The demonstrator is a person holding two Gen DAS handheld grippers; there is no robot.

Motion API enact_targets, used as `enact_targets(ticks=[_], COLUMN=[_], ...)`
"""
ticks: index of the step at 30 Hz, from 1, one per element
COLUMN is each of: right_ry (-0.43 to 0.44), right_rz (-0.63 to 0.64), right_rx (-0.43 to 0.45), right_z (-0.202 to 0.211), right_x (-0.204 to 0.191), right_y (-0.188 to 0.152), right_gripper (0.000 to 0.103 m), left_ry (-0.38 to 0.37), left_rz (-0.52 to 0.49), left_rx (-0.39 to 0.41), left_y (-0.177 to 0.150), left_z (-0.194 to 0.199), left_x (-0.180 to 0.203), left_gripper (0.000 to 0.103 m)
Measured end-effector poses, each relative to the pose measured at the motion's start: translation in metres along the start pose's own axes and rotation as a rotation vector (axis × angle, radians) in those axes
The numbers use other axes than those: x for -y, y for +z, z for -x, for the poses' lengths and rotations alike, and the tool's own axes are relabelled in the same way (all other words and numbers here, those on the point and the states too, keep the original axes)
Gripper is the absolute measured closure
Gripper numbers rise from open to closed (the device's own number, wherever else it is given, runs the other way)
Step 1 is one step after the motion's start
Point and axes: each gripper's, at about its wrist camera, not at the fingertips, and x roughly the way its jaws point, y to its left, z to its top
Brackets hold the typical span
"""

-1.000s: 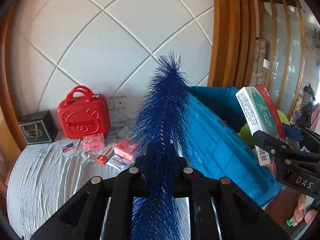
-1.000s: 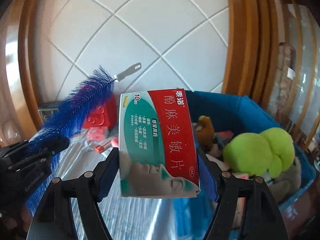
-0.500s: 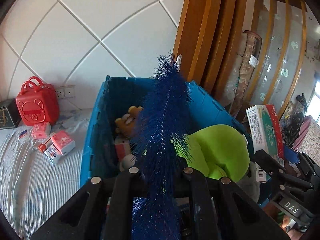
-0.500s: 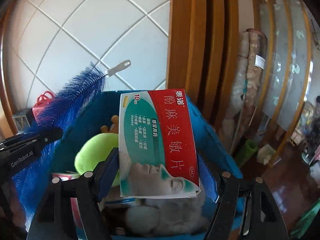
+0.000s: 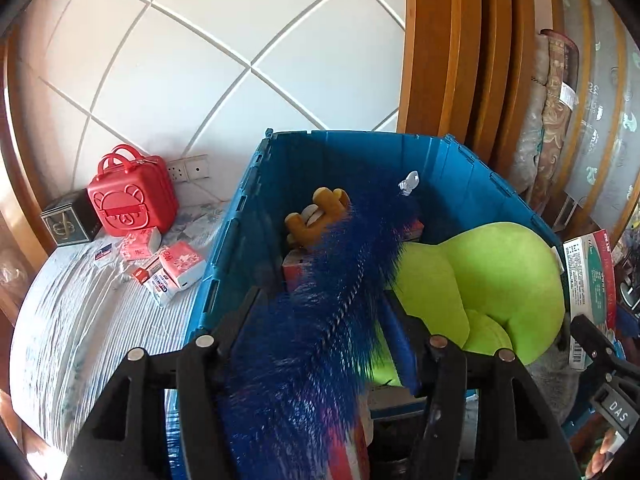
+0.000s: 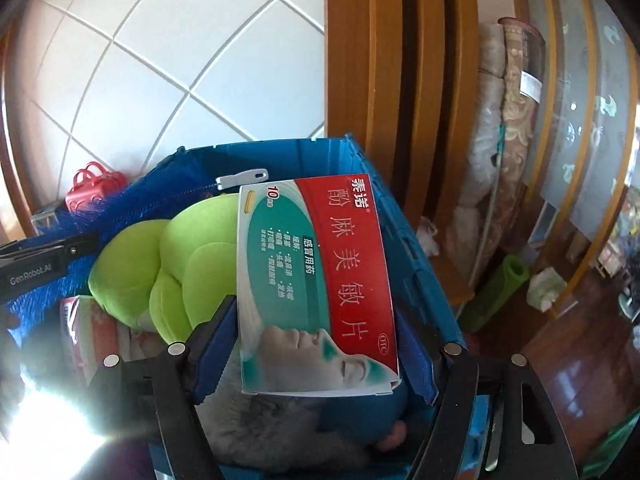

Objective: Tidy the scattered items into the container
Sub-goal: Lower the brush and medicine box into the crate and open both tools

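Behind everything you have a white wall [image 5: 240,40] with diagonal grooves, and wooden framing [image 6: 400,80] rising just to the right of the blue crate [image 5: 460,168]. The crate stands on a striped bed sheet [image 5: 80,320], its left wall close to the loose cartons, its far right corner close to the wood, so open room lies mainly above the rim. Your left gripper [image 5: 320,312] hangs over the near edge with its jaws opening; the blue bristle brush [image 5: 332,308] lies between them, tilted, blurred at the near end, its grey tip [image 5: 409,184] reaching toward the far wall, and the pads no longer look pressed on it. Your right gripper [image 6: 316,348] has its jaws clamped on the medicine box [image 6: 316,280], held upright over the crate's right half. Inside the crate a lime-green plush [image 5: 500,280] fills the right side and a yellow toy [image 5: 316,216] sits near the back. Only the left view shows you what is outside the crate: a red case [image 5: 128,196], a dark box [image 5: 68,224] and several small pink and white cartons [image 5: 176,268] scattered just left of it. Only the right view shows you grey fur [image 6: 260,420] under the medicine box, the rolled carpets [image 6: 500,140] beyond the wood, and a green roll [image 6: 496,292] on the dark floor [image 6: 580,380].
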Motion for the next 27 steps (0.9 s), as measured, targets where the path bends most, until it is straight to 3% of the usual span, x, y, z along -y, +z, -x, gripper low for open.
enact_targets(ticks=[11, 13, 15, 27], right_ry=[-0.04, -0.048, -0.038, -0.001], right_rz=[0.032, 0.034, 0.04, 0.026], right_rx=[-0.092, -0.095, -0.092, -0.084], right_z=[-0.012, -0.01, -0.006, 0.023], right_x=[0.006, 0.007, 0.009, 0.022], right_y=[-0.018, -0.02, -0.024, -0.045], right_gripper=[0.028, 0.022, 0.005, 0.001], left_ry=[-0.032, -0.043, -0.04, -0.028], left_rz=[-0.086, -0.108, -0.127, -0.141], left_rx=[0.031, 0.04, 0.047, 0.064], left_y=[-0.027, -0.034, -0.04, -0.06], left_z=[0.029, 0.033, 0.035, 0.051], left_x=[0.03, 0.037, 0.043, 0.048], left_gripper=[0.043, 0.031, 0.031, 0.031])
